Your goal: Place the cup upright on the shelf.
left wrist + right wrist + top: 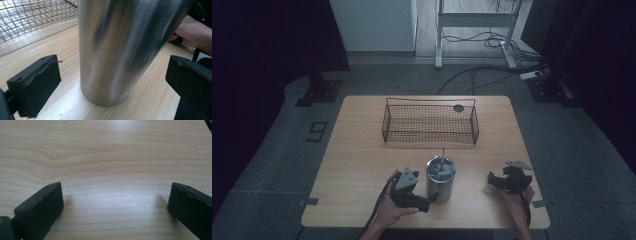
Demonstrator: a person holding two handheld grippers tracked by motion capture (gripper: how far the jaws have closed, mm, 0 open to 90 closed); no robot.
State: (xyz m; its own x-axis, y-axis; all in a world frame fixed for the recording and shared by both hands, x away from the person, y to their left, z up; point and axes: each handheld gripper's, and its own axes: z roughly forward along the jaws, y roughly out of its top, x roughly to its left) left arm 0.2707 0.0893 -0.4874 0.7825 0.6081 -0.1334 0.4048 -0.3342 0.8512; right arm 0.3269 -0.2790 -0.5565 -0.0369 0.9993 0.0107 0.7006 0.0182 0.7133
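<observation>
- The step in hand looks like the approach to a grasp: the left gripper (428, 199), low in the centre of the high view, is lined up on the steel cup (440, 178) but has not closed on it.
- The cup stands upright on the table (357, 165), just below the middle of the high view, in front of the wire basket (430, 124). A thin rod rises from its top; what it is I cannot tell.
- In the left gripper view the jaws stand wide apart, released, one at each lower corner, with the cup (120, 50) between them and a gap on both sides: touching nothing.
- Next, I judge, the jaws must move further around the cup's wall and close squarely; the polished side may slip.
- The right gripper (492, 181), at lower right of the high view, is also spread wide and empty over bare wood (107, 157), well apart from the cup.
</observation>
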